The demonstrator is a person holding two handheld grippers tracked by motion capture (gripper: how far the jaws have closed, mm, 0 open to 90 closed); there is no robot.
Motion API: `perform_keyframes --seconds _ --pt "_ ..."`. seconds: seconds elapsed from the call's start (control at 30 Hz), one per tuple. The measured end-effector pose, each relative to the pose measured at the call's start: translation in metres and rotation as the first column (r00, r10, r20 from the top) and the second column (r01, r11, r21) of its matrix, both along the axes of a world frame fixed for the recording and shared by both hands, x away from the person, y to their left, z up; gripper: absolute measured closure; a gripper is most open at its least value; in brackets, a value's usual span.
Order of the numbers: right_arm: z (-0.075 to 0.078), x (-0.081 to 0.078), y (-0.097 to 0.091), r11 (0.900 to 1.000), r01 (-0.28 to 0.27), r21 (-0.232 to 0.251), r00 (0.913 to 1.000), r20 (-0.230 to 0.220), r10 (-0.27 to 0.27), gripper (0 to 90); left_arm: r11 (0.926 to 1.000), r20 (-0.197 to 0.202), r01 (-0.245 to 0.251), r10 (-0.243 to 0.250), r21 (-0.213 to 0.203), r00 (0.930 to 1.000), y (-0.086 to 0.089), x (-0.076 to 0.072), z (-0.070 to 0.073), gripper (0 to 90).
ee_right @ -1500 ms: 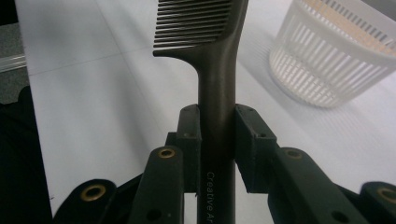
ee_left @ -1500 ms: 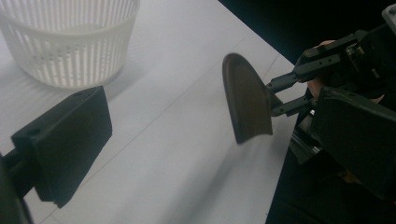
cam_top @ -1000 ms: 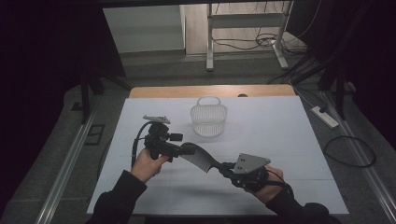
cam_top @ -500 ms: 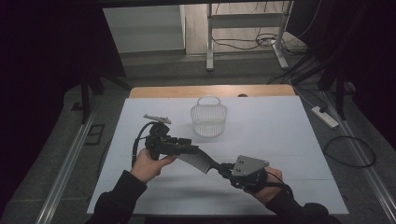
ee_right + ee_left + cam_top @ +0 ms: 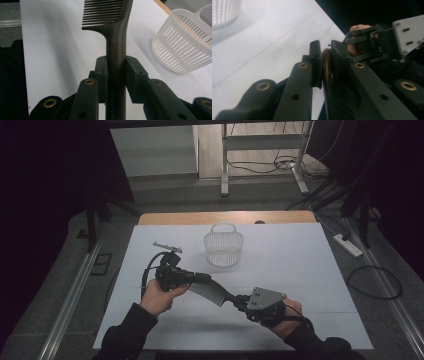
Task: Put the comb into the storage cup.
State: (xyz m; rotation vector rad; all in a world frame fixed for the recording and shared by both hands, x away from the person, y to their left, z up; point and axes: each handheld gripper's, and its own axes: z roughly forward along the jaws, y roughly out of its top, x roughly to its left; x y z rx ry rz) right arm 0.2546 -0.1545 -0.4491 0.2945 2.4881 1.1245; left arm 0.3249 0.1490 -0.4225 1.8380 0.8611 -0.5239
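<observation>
Gripping a dark comb (image 5: 210,291) by its handle, the right gripper (image 5: 240,301) sits nearest, low on the right of the white table (image 5: 310,270), jaws clamped on the shaft. To the left and slightly farther, the left gripper (image 5: 204,279) has just been closing its jaws and now pinches the comb's toothed end, so the comb spans the two, lifted off the table. Farther back, a white slatted basket (image 5: 223,247) stands alone.
</observation>
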Motion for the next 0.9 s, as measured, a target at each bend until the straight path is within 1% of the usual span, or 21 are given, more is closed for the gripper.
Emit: perform_keyframes --seconds 0.03,0.13,0.23,0.3,0.4,0.47,0.6,0.63,0.73,0.83,0.9 --pt "-0.0004 0.0002 0.0002 1.0 0.001 -0.006 1.0 0.002 -0.001 72.1 0.9999 -0.009 0.004 -0.005 -0.012 0.9999 0.0003 0.0003 -0.0007 82.8" --pt "-0.0019 0.0006 0.0007 1.0 -0.002 -0.009 1.0 -0.002 0.002 72.1 0.9999 -0.031 0.004 -0.005 -0.015 0.9995 0.001 0.0006 -0.0017 83.4" --pt "-0.0019 0.0007 0.0009 1.0 -0.004 -0.008 1.0 0.0 0.004 72.0 0.9995 -0.053 -0.006 0.004 -0.03 0.9986 0.0021 0.0012 -0.0032 83.7" --pt "-0.0021 0.0013 0.0008 1.0 -0.005 -0.006 1.0 -0.001 0.005 71.9 0.9995 -0.058 -0.009 0.007 -0.031 0.9983 0.0019 0.001 -0.0032 83.7" --pt "-0.0024 0.0015 0.0006 1.0 -0.006 -0.006 1.0 -0.001 0.006 71.6 0.9995 -0.056 -0.009 0.008 -0.031 0.9984 0.0012 0.0004 -0.0024 83.8" --pt "-0.0027 0.002 0.0004 1.0 -0.003 0.002 1.0 -0.002 0.003 70.8 0.9995 -0.045 -0.012 0.011 -0.028 0.9989 0.0009 -0.0003 -0.0007 83.9" --pt "-0.0025 0.0029 -0.0003 1.0 0.003 0.005 1.0 -0.003 -0.003 69.0 0.9994 -0.035 -0.019 0.018 -0.027 0.9992 0.001 -0.001 0.0007 83.8" --pt "-0.0027 0.0037 -0.0009 0.9999 0.007 0.009 0.9999 -0.014 -0.007 66.1 0.9994 -0.027 -0.024 0.023 -0.026 0.9994 0.0021 -0.0012 0.0015 83.8" --pt "-0.0025 0.0043 -0.0013 0.9999 0.011 0.012 0.9998 -0.016 -0.011 62.6 0.9992 -0.018 -0.028 0.028 -0.027 0.9994 0.0035 -0.0012 0.0022 83.8" --pt "-0.0028 0.0053 -0.0015 0.9999 0.01 0.01 0.9996 -0.028 -0.009 58.9 0.9993 0.006 -0.032 0.032 -0.017 0.9995 0.005 -0.0017 0.0035 83.8" --pt "-0.0032 0.0065 -0.0018 0.9999 0.015 0.007 0.999 -0.042 -0.015 56.5 0.9993 0.015 -0.036 0.036 -0.012 0.9992 0.0054 -0.0019 0.004 83.8"
